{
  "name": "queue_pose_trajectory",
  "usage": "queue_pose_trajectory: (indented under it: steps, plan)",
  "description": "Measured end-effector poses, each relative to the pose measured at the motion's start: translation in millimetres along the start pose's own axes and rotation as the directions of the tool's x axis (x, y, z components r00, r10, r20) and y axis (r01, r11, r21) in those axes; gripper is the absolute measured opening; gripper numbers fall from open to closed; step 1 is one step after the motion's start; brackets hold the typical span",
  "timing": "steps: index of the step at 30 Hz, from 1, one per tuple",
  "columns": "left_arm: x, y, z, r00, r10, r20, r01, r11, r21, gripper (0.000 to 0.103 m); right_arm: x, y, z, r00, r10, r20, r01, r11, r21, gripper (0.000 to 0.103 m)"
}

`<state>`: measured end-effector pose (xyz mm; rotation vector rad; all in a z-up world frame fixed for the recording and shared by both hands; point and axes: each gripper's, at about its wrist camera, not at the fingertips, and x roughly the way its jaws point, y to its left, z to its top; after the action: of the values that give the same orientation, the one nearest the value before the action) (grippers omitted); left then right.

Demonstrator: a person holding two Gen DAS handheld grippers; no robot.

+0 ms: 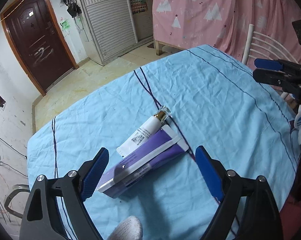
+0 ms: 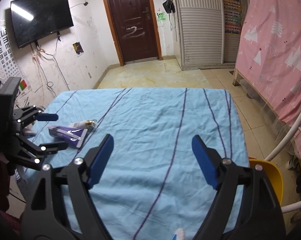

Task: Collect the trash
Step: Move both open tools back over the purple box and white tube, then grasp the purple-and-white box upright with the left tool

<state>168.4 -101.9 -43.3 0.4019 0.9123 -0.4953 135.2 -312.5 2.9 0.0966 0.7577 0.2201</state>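
A purple and white carton (image 1: 142,160) lies on the blue tablecloth (image 1: 210,104), its near end between my left gripper's (image 1: 152,156) open fingers. A white tube with a gold cap (image 1: 146,130) lies against the carton's far side. In the right wrist view the carton (image 2: 70,135) and tube (image 2: 84,124) sit at the table's left, with the left gripper (image 2: 54,132) open around the carton. My right gripper (image 2: 152,146) is open and empty above the bare cloth (image 2: 160,120); it also shows in the left wrist view (image 1: 258,69).
A white chair (image 1: 258,46) and pink curtain (image 1: 220,14) stand beyond the table's far right. A yellow seat (image 2: 270,176) sits at the table's right edge. A brown door (image 2: 134,20), a wall television (image 2: 40,18) and tiled floor (image 2: 150,76) lie beyond.
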Motion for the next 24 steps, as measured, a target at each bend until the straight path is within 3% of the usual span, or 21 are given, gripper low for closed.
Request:
queue_pose_trajectory:
  steps: [21,22,24]
  plan:
    - [2,10,-19,0.999,-0.039,-0.004,0.039,0.995,0.096,0.079,16,37,7,0.999,0.022,-0.034,-0.024,0.998,-0.063,0.081]
    - [1,8,-23,0.999,-0.045,-0.003,0.045,0.994,0.102,0.077,18,38,7,0.999,0.026,-0.036,-0.028,0.997,-0.066,0.081]
    - [0,4,-26,0.999,-0.041,-0.008,0.042,0.993,0.111,0.055,20,43,7,0.999,0.033,-0.042,-0.036,0.997,-0.075,0.081]
